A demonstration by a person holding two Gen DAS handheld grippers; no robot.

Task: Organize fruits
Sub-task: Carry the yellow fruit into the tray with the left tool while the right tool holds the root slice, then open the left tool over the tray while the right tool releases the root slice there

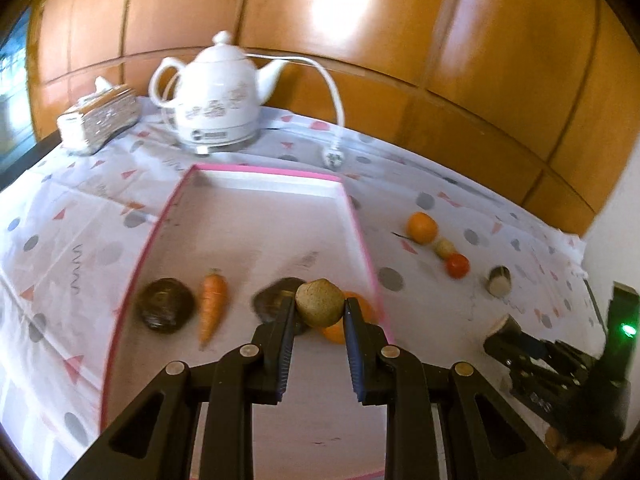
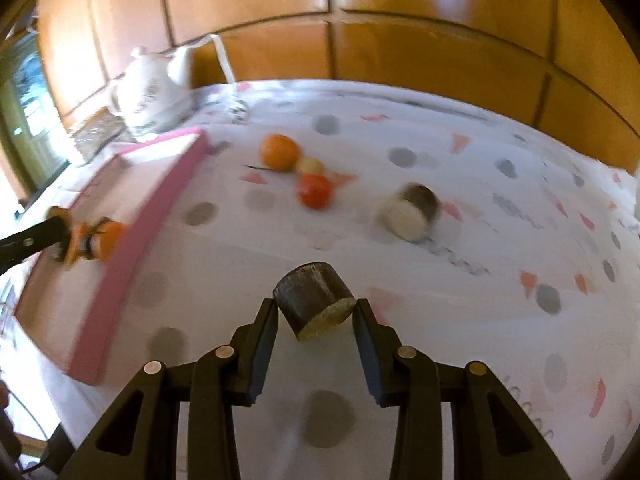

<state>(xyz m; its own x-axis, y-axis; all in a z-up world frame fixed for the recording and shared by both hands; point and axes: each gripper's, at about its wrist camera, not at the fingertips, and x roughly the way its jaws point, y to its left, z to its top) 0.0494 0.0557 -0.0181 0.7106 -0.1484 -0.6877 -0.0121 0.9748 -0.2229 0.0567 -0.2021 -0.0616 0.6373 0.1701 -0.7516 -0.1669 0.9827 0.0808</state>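
the left gripper (image 1: 320,306) is holding a tan round fruit (image 1: 320,302) tight between its two fingers, up over the near part of the pink tray (image 1: 362,236). right behind the fruit, inside the tray, sit a dark lump (image 1: 276,300) and an orange (image 1: 352,320) by the right wall. more to the left in the tray lie a carrot (image 1: 212,306) with its tip toward the camera and a second dark lump (image 1: 166,306) near the left wall.

the right gripper (image 2: 315,312) is squeezing a dark piece (image 2: 314,300) with a pale cut end facing the camera. it hangs over the dotted cloth (image 2: 460,300), to the right of the tray. past it, on the cloth, lies a second piece (image 2: 412,212) just like it, on its side. farther back and to the left is a tomato (image 2: 315,191), then a small pale fruit (image 2: 310,165) touching it, then a second orange (image 2: 280,152) right beside that. these three make a short line, well apart from the tray.

at the back of the table stands a white kettle (image 1: 218,96) with its cord (image 1: 332,92) and plug lying on the cloth. a tissue box (image 1: 98,118) sits to its left. brown wood panels (image 1: 400,20) stand behind the table.
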